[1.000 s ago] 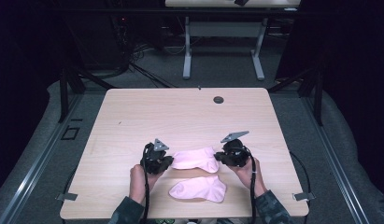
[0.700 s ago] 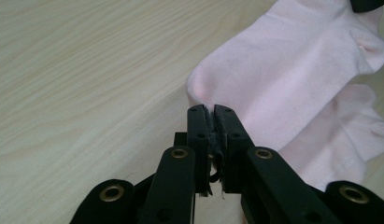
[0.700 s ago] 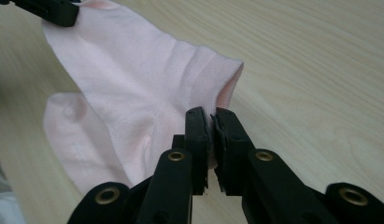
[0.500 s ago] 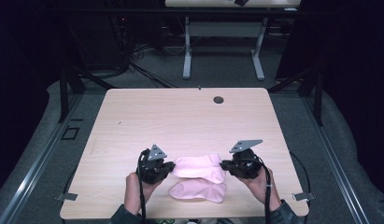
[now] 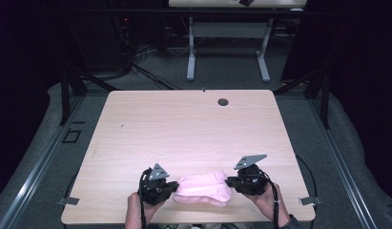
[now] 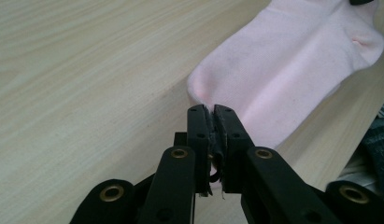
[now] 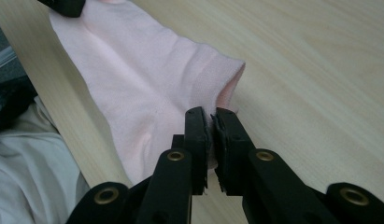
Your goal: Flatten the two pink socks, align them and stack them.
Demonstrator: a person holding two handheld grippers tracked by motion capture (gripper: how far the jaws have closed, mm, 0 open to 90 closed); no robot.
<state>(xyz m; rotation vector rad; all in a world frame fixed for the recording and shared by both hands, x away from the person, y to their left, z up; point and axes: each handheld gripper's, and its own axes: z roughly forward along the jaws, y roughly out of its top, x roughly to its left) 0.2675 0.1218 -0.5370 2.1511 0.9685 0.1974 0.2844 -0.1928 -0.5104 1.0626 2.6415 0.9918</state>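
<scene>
Two pink socks point(image 5: 203, 189), seemingly stacked

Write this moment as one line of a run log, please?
left gripper: shut on pink sock toe end | right gripper: shut on sock cuff | sock: lying near table front edge

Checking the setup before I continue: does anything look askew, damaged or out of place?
Nothing stands out. The pink sock lies flat near the table's front edge, pinched at each end by the left hand-held gripper and right hand-held gripper.
</scene>
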